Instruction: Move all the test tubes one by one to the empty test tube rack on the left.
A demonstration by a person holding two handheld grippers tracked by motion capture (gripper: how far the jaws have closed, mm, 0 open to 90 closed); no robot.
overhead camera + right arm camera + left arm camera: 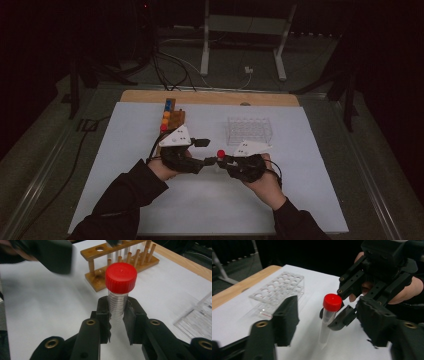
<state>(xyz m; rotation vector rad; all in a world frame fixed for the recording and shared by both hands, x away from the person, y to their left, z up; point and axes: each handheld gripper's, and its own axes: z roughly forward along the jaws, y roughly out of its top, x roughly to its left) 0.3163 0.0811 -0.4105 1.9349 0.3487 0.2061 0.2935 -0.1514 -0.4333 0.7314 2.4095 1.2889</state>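
My right gripper (pixel 117 308) is shut on a clear graduated tube (pixel 116 305) with a red screw cap (pixel 121 277), gripping it below the cap and holding it upright over the white mat. In the high view the red cap (pixel 220 153) sits at the table's middle, between the two hands. My left gripper (pixel 329 323) faces the right gripper (pixel 331 319) from the other side. Its two black jaws stand on either side of the tube (pixel 325 327) with clear gaps, so the pads do not touch it. One left jaw shows blurred at the top left of the right gripper view.
A wooden tube rack (pixel 172 118) holding several tubes with coloured caps stands behind my left gripper (pixel 206 151). A clear plastic rack (pixel 248 131) with empty holes stands behind my right gripper (pixel 223 159). A white mat (pixel 125 165) covers the wooden table (pixel 210 97).
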